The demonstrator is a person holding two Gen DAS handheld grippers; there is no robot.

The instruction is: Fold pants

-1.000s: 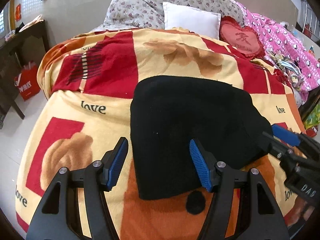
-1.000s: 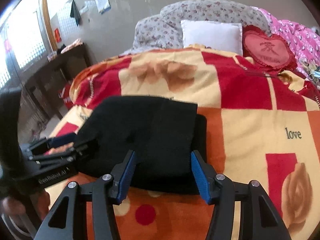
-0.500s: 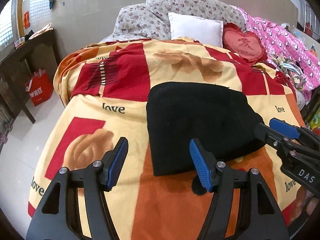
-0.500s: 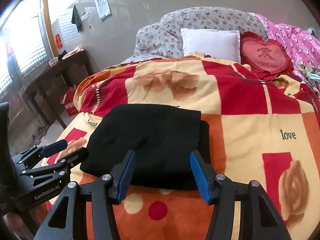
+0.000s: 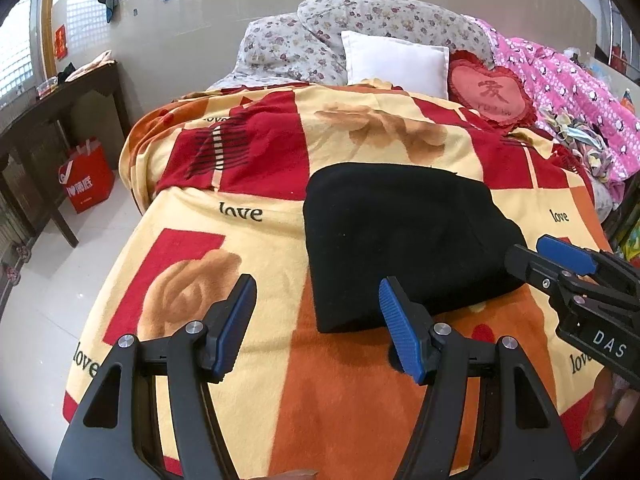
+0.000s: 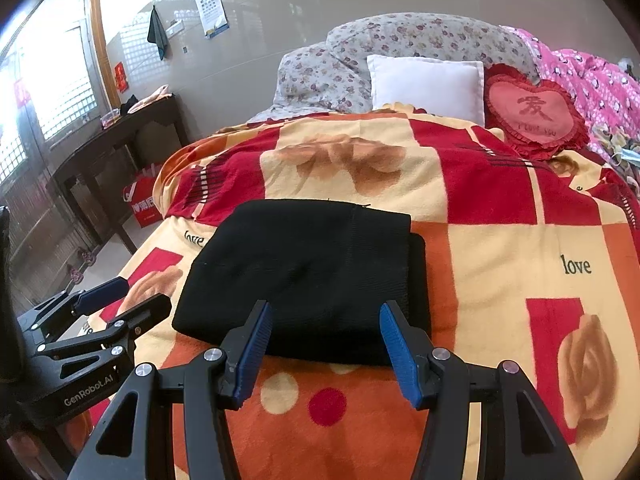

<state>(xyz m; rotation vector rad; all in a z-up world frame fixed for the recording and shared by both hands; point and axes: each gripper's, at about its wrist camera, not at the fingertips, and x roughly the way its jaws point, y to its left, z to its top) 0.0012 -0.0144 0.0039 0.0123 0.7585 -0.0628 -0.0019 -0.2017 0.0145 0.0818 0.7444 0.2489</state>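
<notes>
Black pants [image 5: 400,236] lie on a red, orange and cream rose-patterned blanket [image 5: 248,184].

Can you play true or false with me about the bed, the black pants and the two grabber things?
1. The black pants lie folded in a flat bundle on the blanket. True.
2. The right gripper is squeezing the pants. False: its jaws stand open with nothing between them, short of the bundle's near edge.
3. A white pillow sits at the head of the bed beside a red heart cushion. True.
4. The left gripper holds a pant leg up in the air. False: it is open and empty, and the pants rest on the blanket.
5. The blanket is plain blue. False: it has red, yellow and orange squares.
</notes>
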